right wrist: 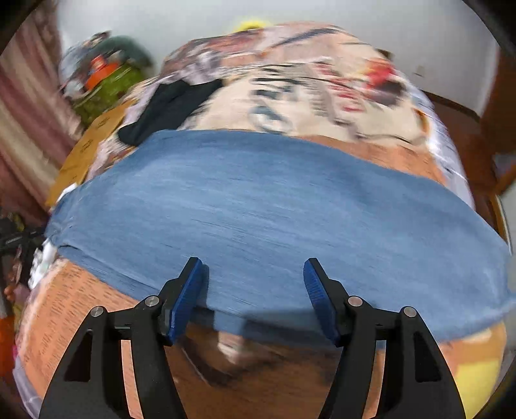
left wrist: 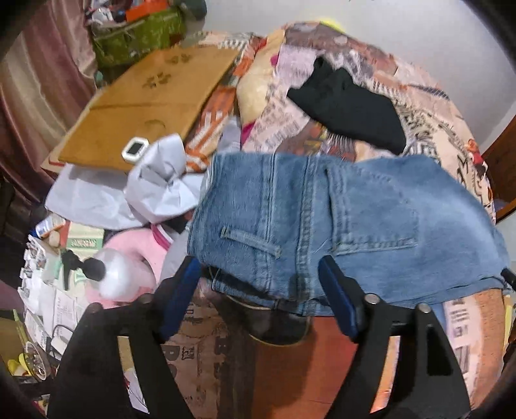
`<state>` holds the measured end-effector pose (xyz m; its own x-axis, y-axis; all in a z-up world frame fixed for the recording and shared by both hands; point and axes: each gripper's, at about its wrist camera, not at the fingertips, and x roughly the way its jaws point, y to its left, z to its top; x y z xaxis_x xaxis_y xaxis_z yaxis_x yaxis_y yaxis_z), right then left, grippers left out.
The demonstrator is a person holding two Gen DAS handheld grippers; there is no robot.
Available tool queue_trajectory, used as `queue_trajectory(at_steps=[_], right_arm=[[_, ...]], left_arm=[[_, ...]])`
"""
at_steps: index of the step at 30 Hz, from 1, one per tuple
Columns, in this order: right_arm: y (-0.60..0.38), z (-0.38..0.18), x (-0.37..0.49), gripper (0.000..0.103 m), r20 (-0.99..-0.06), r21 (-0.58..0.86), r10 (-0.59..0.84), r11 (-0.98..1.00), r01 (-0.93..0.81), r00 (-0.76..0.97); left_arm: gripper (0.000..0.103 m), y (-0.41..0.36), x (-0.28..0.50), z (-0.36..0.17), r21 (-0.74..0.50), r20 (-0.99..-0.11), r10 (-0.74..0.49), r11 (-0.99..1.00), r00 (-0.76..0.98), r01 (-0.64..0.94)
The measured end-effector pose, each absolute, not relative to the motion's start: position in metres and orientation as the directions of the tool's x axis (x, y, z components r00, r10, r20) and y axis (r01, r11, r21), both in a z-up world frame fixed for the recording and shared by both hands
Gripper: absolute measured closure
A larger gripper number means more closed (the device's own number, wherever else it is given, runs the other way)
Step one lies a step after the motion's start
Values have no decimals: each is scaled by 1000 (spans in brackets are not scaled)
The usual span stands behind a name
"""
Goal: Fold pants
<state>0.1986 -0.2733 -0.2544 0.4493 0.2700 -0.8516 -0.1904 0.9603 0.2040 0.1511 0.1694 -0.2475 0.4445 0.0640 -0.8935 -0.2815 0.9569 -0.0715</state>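
Blue denim pants [left wrist: 322,219] lie across a printed bedspread [left wrist: 290,354], waistband and back pocket facing me in the left wrist view. My left gripper [left wrist: 258,267] is open, its blue pads on either side of the waistband edge, above the cloth. In the right wrist view the pants [right wrist: 258,209] show as a wide blurred blue band across the bed. My right gripper [right wrist: 253,267] is open, just over the near edge of the denim, holding nothing.
A black garment [left wrist: 348,109] lies on the bedspread behind the pants. Left of the bed are a cardboard sheet [left wrist: 145,103], crumpled grey paper [left wrist: 161,183], a pink plush [left wrist: 135,258] and mixed clutter. A white wall [right wrist: 258,16] is behind.
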Motion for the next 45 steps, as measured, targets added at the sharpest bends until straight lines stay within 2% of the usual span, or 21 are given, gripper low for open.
queue_trajectory(at_steps=[5, 7, 16, 21, 30, 33, 36, 37, 42, 45], right_arm=[[-346, -255, 178, 42, -848, 216, 185, 976, 5, 498], [-380, -250, 168, 42, -830, 246, 161, 965, 91, 535], [-488, -240, 133, 42, -810, 236, -25, 901, 365, 586], [-512, -255, 142, 42, -824, 252, -38, 870, 425, 566], [-524, -295, 170, 43, -840, 321, 19, 823, 469, 542], [-521, -299, 170, 52, -831, 311, -9, 822, 478, 556], [-521, -296, 171, 81, -824, 281, -48, 831, 480, 565], [-522, -295, 173, 97, -822, 277, -48, 836, 473, 567], [-507, -265, 176, 100, -765, 150, -165, 895, 420, 623], [-512, -245, 175, 100, -728, 165, -175, 894, 417, 663]], left_arm=[[20, 151, 168, -227, -59, -870, 81, 963, 487, -264], [12, 139, 182, -222, -39, -863, 93, 967, 496, -250], [11, 48, 242, -223, -8, -870, 31, 997, 492, -77], [11, -6, 257, -232, 17, -882, -7, 999, 471, 48], [10, -50, 261, -263, 99, -907, 30, 985, 420, 143], [6, -58, 256, -263, 167, -883, 81, 975, 462, 149], [6, -60, 257, -262, 187, -880, 95, 970, 466, 155], [6, -60, 258, -262, 189, -880, 97, 969, 465, 156], [6, -63, 260, -255, 181, -882, 81, 968, 464, 175], [6, -65, 260, -247, 172, -873, 67, 969, 483, 176]])
